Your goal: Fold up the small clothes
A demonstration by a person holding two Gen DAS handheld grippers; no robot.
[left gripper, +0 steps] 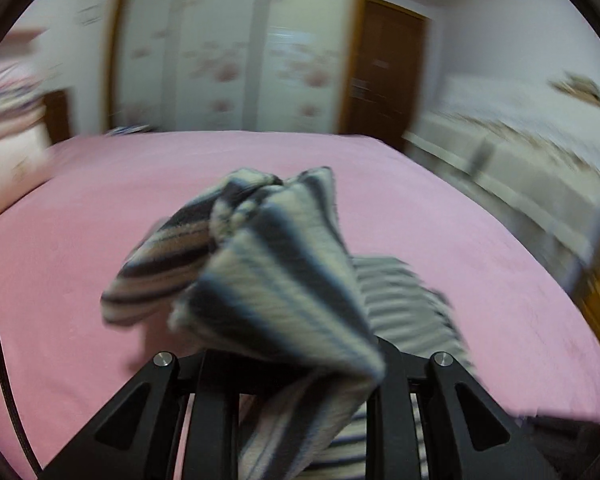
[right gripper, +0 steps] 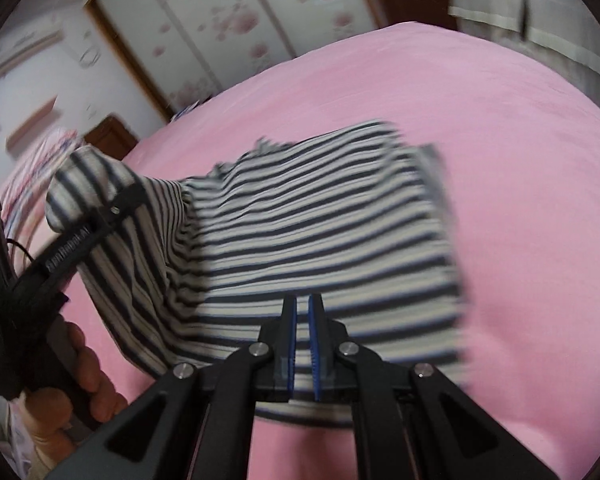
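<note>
A small garment with black and white stripes (right gripper: 320,224) hangs spread above the pink bed (right gripper: 500,128), stretched between my two grippers. My right gripper (right gripper: 302,306) is shut on its near edge, and the blue pads (right gripper: 293,320) stand almost together on the thin cloth. My left gripper (right gripper: 114,210), held by a person's hand (right gripper: 80,364), grips the garment's left corner. In the left wrist view that corner of the garment (left gripper: 268,280) bunches over my left gripper (left gripper: 300,360) and hides its fingertips. The picture is blurred by motion.
The pink bed (left gripper: 80,240) fills most of both views. Behind it stands a wardrobe with flowered sliding doors (left gripper: 228,60) and a brown door (left gripper: 388,68). A pale covered piece of furniture (left gripper: 520,168) lies to the right. A black cable (left gripper: 0,360) runs down the left edge.
</note>
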